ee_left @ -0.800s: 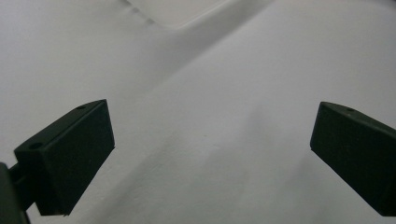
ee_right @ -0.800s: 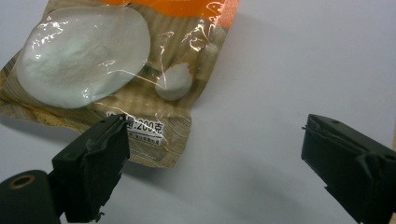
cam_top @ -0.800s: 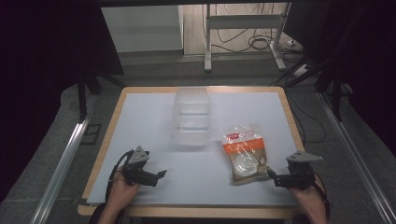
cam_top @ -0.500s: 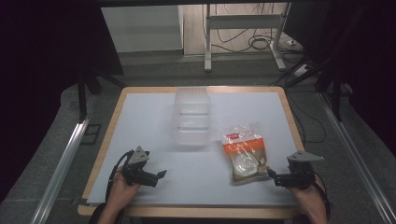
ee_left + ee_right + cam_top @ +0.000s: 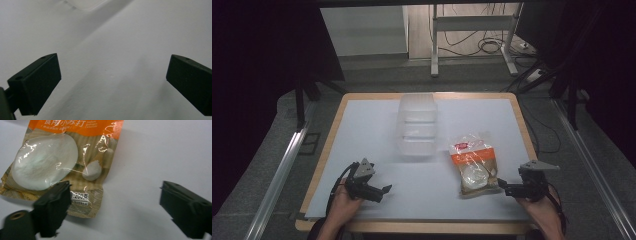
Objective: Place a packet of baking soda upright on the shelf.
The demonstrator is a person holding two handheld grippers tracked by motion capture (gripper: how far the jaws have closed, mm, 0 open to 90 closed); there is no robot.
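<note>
Table (image 5: 362,120) with a white top and a wooden rim carries two things: a clear plastic container (image 5: 416,125) set toward the far middle, and a bag of white powder (image 5: 473,163) lying flat just nearer than the container and to its right, close but not touching it. The bag has an orange band across its upper part, a wood-grain print below, and a round clear window through which the white powder shows. In the right gripper view the bag's (image 5: 65,162) bottom edge, printed with small black text, lies just ahead of one black jaw, which overlaps that edge in the picture; whether it touches the bag cannot be told. The right gripper (image 5: 507,189), held in the person's right hand (image 5: 542,212), sits near the table's front edge, just beside the bag's lower right corner, its jaws wide apart with bare white table between them. The left gripper (image 5: 382,192), held in the left hand (image 5: 343,202), is low over the front of the table, well apart from the bag on its left side and nearer than the container. In its own view the left gripper's (image 5: 112,85) jaws stand wide apart over bare white surface, with a corner of the container (image 5: 87,3) at the top edge.
</note>
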